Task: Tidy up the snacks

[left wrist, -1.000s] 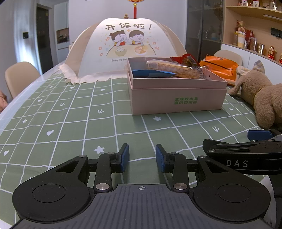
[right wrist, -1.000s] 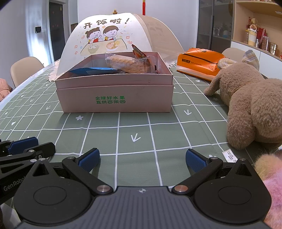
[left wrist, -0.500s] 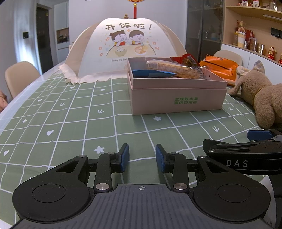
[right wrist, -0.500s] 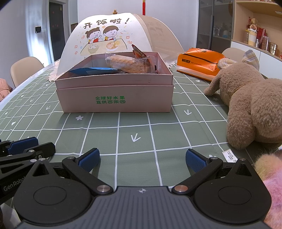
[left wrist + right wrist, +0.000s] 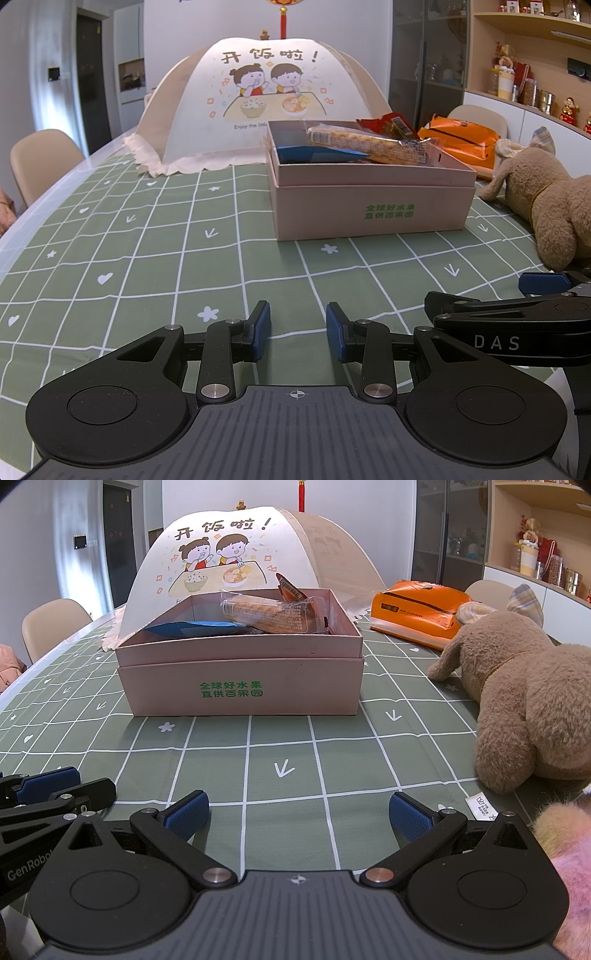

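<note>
A pink cardboard box (image 5: 373, 210) (image 5: 240, 686) stands on the green checked tablecloth. Inside it lie a clear-wrapped biscuit pack (image 5: 369, 146) (image 5: 273, 614), a blue packet (image 5: 321, 154) (image 5: 192, 628) and a red-orange wrapper (image 5: 388, 125) (image 5: 290, 589). My left gripper (image 5: 297, 332) hovers low over the cloth well in front of the box, its blue pads a narrow gap apart with nothing between them. My right gripper (image 5: 297, 812) sits beside it, jaws wide and empty. Each gripper shows at the edge of the other's view.
A domed mesh food cover (image 5: 266, 107) (image 5: 236, 557) stands behind the box. An orange package (image 5: 461, 142) (image 5: 417, 611) lies at the back right. A brown plush dog (image 5: 546, 206) (image 5: 524, 698) lies to the right, pink fur (image 5: 569, 845) nearest. Chairs stand at the table's left edge.
</note>
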